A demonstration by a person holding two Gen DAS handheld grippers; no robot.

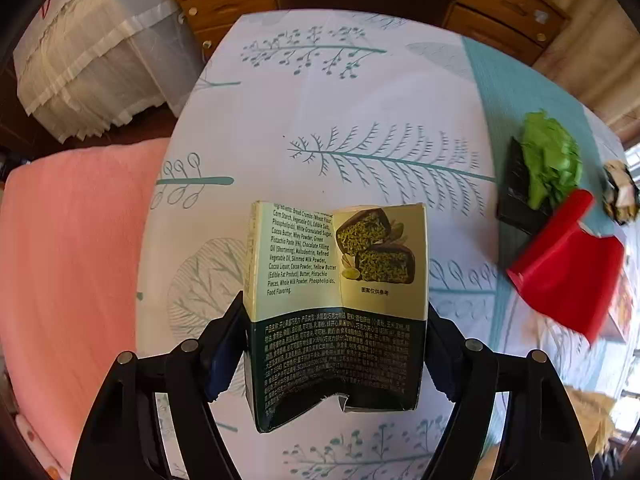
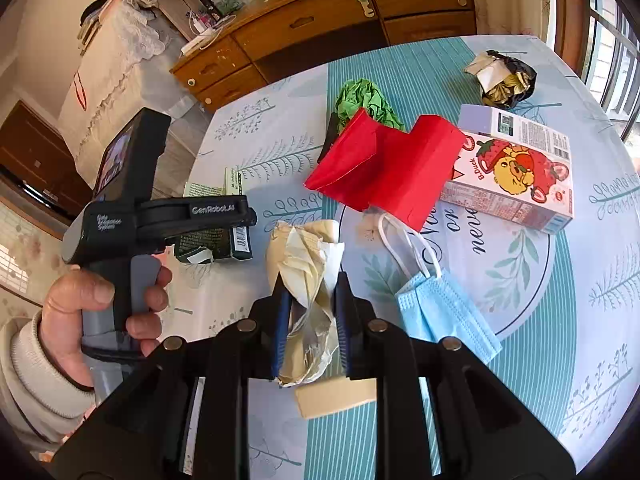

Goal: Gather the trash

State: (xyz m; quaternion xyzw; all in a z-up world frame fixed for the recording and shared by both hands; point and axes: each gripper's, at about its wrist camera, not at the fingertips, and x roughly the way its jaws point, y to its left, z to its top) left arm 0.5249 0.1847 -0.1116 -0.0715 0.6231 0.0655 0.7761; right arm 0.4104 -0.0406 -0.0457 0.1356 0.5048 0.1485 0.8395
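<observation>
A green and cream chocolate box (image 1: 336, 280) lies on the leaf-print tablecloth (image 1: 340, 100), printed side up and creased down its middle. My left gripper (image 1: 336, 304) points steeply down over it, and its fingers press on the box's two long sides. In the right wrist view the same box (image 2: 208, 246) shows under the left tool, which a hand (image 2: 80, 320) holds. My right gripper (image 2: 312, 280) is shut on a crumpled cream paper wrapper (image 2: 308, 256), held just above the table.
Red paper (image 2: 384, 168), a green crumpled wad (image 2: 368, 100), a strawberry drink carton (image 2: 516, 176), a blue face mask (image 2: 444, 312), a black-and-gold wrapper (image 2: 504, 80) and a cream card piece (image 2: 336, 398) lie on the table. Wooden drawers (image 2: 320, 32) stand behind; a pink surface (image 1: 72, 260) sits left.
</observation>
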